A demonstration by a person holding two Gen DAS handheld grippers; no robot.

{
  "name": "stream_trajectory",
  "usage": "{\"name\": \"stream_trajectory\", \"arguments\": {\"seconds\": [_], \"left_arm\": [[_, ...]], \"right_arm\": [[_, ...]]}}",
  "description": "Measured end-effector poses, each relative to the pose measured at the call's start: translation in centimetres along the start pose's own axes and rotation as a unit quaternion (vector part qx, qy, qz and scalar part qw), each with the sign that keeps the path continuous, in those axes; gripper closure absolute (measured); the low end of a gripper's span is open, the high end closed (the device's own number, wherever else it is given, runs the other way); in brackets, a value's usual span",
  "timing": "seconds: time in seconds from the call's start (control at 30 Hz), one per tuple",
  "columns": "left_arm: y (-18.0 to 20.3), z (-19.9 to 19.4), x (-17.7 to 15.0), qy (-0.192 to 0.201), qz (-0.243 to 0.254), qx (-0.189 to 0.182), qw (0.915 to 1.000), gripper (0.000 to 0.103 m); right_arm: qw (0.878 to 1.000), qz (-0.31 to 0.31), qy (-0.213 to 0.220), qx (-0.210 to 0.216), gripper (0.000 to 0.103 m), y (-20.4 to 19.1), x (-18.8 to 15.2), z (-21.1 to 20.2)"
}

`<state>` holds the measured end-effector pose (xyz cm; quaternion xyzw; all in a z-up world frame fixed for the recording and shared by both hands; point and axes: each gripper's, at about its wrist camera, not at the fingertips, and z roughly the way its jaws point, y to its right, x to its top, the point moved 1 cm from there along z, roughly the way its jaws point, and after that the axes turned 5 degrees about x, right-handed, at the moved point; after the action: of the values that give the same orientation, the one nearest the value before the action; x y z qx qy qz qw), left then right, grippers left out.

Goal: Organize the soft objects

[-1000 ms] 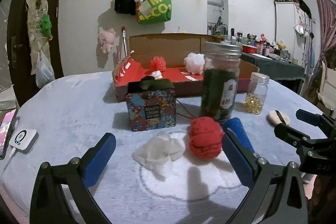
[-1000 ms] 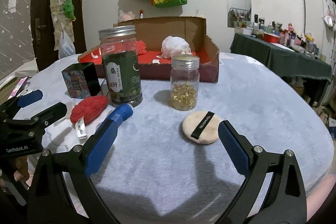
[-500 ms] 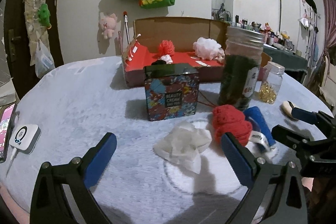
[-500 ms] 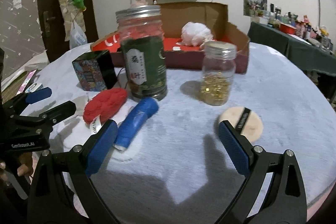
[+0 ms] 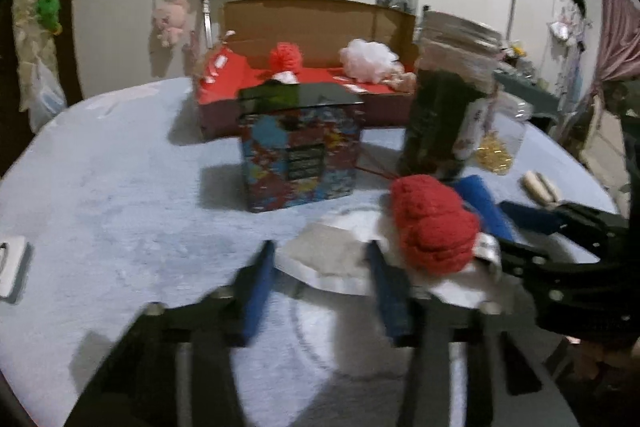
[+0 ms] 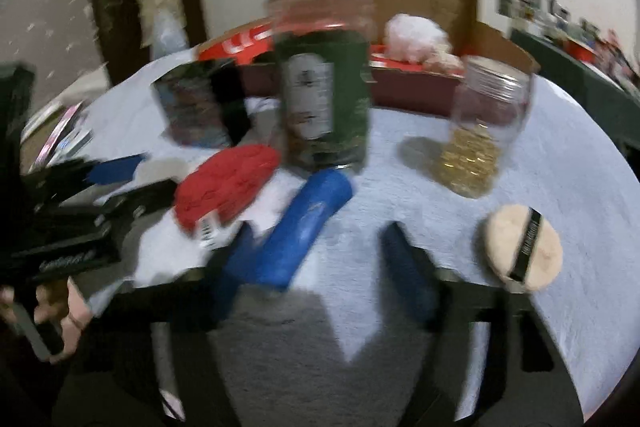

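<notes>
1. In the left wrist view: the left gripper (image 5: 320,283) has just been closing; its blue pads now flank the crumpled white tissue (image 5: 320,255), contact unclear through blur. A knitted red bundle (image 5: 434,227) lies just right.
2. In the right wrist view: the right gripper (image 6: 320,267), likewise closing, stands around the blue roll (image 6: 304,231); grip unclear. The round beige puff (image 6: 520,251) lies right.

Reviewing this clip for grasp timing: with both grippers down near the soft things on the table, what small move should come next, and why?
Probably finish closing the left gripper on the crumpled white tissue and lift it. Its jaws have just been closing, the tissue sits between the blue pads, and blur hides whether they press it yet. The right gripper, also closing, has the blue roll at its left pad.
</notes>
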<state>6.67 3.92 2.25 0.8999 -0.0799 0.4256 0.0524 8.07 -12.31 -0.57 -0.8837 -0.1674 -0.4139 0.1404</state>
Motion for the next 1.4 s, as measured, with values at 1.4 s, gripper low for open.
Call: {"name": "stream_trajectory", "arguments": {"seconds": [1.4], "left_arm": [[1.4,-3.3,2.1,0.044,-0.037,-0.036,0.9977,0.084]], "right_arm": [[0.998,0.015,0.047,0.032,0.085,3.0,-0.2,-5.4]]}}
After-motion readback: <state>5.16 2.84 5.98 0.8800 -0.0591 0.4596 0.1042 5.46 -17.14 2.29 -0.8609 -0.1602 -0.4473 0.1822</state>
